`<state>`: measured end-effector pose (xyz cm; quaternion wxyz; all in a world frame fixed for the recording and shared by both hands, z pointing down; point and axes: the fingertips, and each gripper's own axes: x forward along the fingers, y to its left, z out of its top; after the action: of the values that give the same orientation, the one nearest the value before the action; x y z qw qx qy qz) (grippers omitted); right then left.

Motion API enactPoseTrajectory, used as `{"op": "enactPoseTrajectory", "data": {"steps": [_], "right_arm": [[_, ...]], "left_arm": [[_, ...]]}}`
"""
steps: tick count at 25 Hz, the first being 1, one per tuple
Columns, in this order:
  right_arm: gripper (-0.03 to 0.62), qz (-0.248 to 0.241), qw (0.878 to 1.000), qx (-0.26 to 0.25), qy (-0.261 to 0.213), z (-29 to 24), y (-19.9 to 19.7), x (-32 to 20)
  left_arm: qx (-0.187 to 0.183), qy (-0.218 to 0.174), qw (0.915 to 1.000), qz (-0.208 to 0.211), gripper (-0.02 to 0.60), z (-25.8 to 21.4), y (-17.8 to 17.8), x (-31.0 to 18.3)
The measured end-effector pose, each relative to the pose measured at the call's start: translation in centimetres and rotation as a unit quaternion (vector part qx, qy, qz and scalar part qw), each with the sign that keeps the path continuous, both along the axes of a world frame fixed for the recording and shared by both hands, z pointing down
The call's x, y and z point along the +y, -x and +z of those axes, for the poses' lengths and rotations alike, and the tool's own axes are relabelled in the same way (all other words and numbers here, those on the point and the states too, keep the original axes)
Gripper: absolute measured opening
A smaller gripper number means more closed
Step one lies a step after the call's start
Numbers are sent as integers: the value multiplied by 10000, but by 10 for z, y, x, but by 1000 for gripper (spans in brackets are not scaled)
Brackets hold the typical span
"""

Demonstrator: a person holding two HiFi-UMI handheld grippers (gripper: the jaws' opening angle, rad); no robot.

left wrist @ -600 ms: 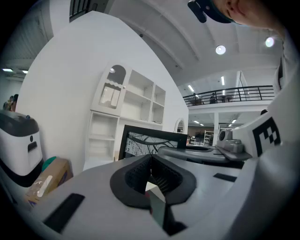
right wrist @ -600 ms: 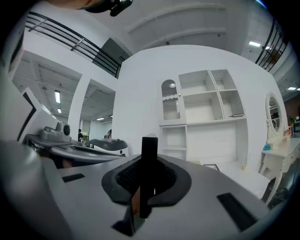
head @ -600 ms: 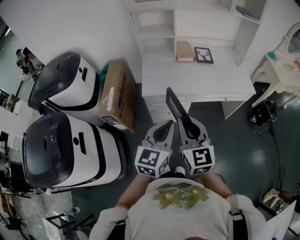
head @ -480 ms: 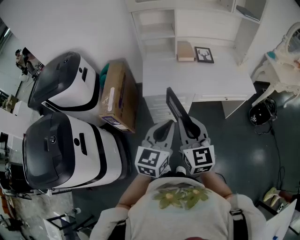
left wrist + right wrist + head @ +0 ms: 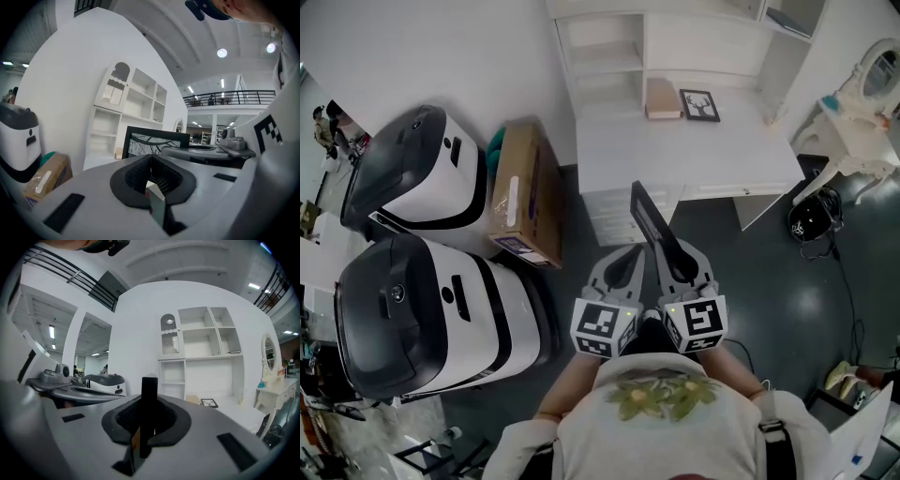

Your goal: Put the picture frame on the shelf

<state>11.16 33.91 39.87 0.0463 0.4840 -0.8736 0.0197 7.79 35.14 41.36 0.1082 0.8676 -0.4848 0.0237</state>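
Your left gripper (image 5: pixel 626 261): jaws together, empty, parked beside right. Your right gripper (image 5: pixel 675 255): clamped on picture frame (image 5: pixel 649 217), held edge-up for steady carry, pointing toward shelf (image 5: pixel 605 58), well short of it.

1. The dark floor (image 5: pixel 741 272) between the person and the white desk (image 5: pixel 675 164) is wide open.
2. Left is tight: a cardboard box (image 5: pixel 523 192) sits just beside the desk, with two big white-and-black machines (image 5: pixel 422 314) past it.
3. The desk top is bare up front; a tan box (image 5: pixel 661 97) and a small framed picture (image 5: pixel 699 105) sit side by side at the back.
4. The shelf cubbies (image 5: pixel 602 58) face front, open.
5. Right: a vanity table (image 5: pixel 853 131), with a black helmet-like thing (image 5: pixel 809 217) on the floor.
6. The picture frame (image 5: pixel 649 220) pinched in the right gripper (image 5: pixel 669 247) pokes toward the desk edge.
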Motion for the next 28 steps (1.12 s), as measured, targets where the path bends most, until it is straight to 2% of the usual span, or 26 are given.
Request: {"op": "enactPoseTrajectory", "data": {"steps": [13, 28], "right_arm": [[48, -30, 9999, -21, 150, 16, 14, -47], [48, -102, 9996, -187, -161, -11, 18, -179]], "left_arm": [[34, 165, 9998, -95, 29, 14, 18, -48], [-133, -84, 9997, -168, 29, -11, 22, -176]]}}
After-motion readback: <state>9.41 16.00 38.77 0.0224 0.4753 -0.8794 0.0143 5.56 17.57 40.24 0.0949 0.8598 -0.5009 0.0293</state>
